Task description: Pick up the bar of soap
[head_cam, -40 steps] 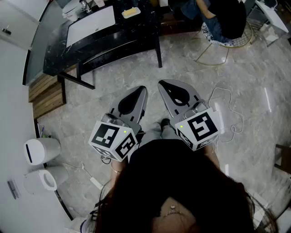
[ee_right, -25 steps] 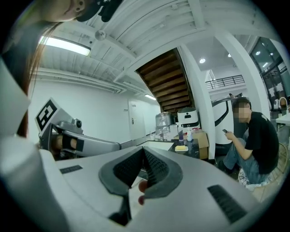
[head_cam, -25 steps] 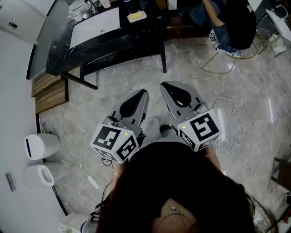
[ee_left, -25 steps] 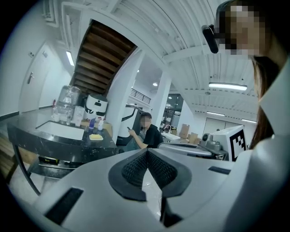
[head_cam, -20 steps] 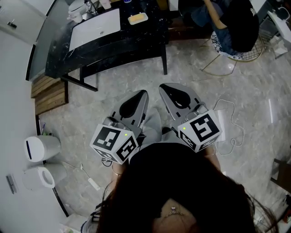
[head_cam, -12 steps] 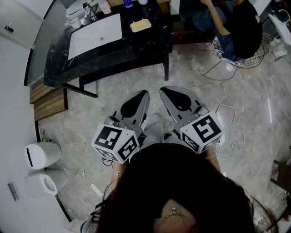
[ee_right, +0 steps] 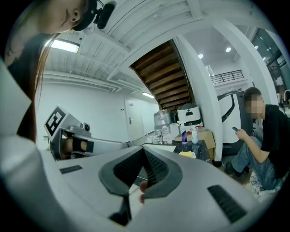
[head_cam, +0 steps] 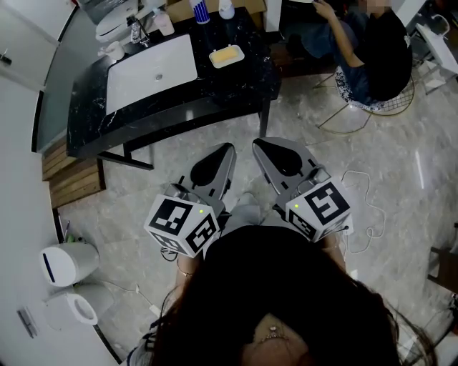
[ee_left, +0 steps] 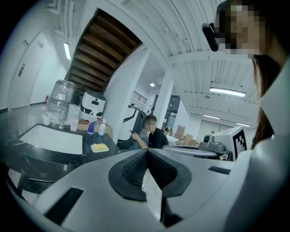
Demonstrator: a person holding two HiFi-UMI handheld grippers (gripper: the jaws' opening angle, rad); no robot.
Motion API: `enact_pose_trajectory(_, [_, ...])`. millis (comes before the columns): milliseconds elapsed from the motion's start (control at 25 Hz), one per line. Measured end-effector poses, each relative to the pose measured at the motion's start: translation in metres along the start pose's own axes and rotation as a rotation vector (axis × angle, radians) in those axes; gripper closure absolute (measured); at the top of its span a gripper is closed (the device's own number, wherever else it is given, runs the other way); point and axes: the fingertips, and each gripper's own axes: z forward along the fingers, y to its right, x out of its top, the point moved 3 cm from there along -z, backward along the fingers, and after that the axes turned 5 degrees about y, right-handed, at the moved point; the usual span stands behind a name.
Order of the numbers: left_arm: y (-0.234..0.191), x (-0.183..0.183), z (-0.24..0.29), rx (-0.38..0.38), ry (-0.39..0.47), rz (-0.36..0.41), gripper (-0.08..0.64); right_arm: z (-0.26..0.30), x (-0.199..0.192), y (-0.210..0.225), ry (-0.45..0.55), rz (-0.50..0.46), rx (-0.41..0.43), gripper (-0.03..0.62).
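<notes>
Resting in dish [head_cam: 214, 61], soap [head_cam: 227, 54], underside hidden

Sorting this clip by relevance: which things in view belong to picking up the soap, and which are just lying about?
Job:
- soap, on its dish on the counter
- left gripper and right gripper, both shut and empty, over the floor short of the counter

Lying about:
- sink
- cup
- bottle
- bins
- seated person
</notes>
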Motion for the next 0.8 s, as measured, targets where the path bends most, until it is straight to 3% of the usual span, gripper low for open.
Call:
enact_pose_trajectory(400, [-0.039,0.004,0.011,-0.022,-0.011,-0.024,0.552,0.039,-0.009,0.004,-0.039,0.038,-0.004,0.584])
enact_pose_trajectory(800, [-0.075,0.01,0.05,-0.016,-0.024,-0.035,0.552,0.079,-0.005,0.039,-0.04,0.066,0.031,0.584])
